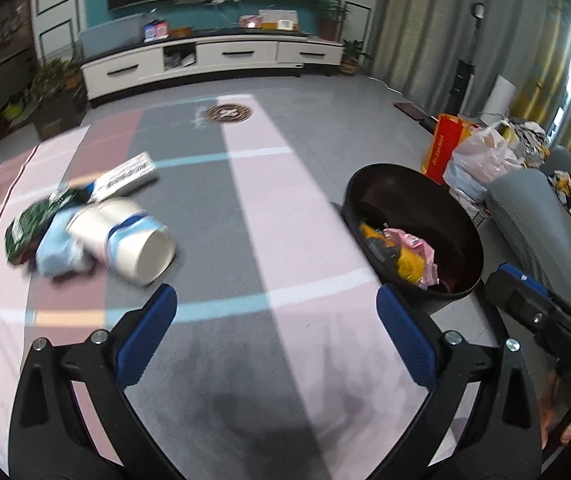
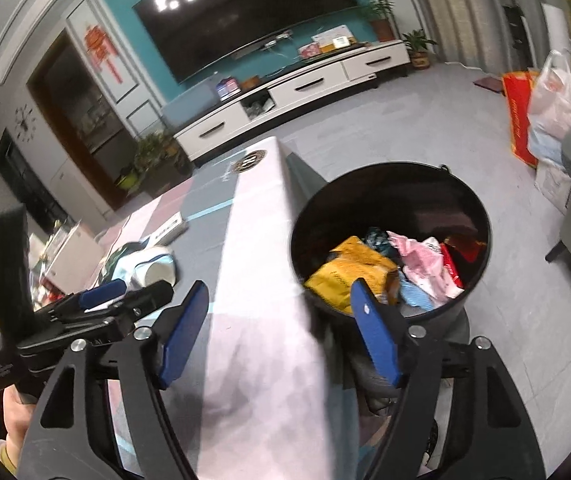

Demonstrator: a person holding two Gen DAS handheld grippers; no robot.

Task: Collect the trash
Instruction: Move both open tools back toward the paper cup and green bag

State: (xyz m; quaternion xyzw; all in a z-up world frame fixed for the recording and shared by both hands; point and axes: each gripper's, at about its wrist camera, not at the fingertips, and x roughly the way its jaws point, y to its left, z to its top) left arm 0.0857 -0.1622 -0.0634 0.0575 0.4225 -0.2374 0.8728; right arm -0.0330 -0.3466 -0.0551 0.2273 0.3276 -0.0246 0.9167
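Note:
Trash lies on the clothed table (image 1: pixel 245 240) at the left: a tipped white paper cup (image 1: pixel 125 236), a light blue wad (image 1: pixel 55 250), a green wrapper (image 1: pixel 31 220) and a flat white box (image 1: pixel 129 174). My left gripper (image 1: pixel 277 320) is open and empty, to the right of the cup. A black trash bin (image 2: pixel 389 236) stands off the table's right edge, holding a yellow bag (image 2: pixel 353 270) and pink wrappers (image 2: pixel 429 266); it also shows in the left wrist view (image 1: pixel 413 232). My right gripper (image 2: pixel 279 320) is open and empty over the table edge beside the bin.
A grey sofa arm (image 1: pixel 537 232) is right of the bin. Plastic bags (image 1: pixel 481 160) and a red box (image 1: pixel 443 148) sit on the floor behind it. A white TV cabinet (image 1: pixel 213 60) and potted plants (image 1: pixel 51 88) stand at the far wall.

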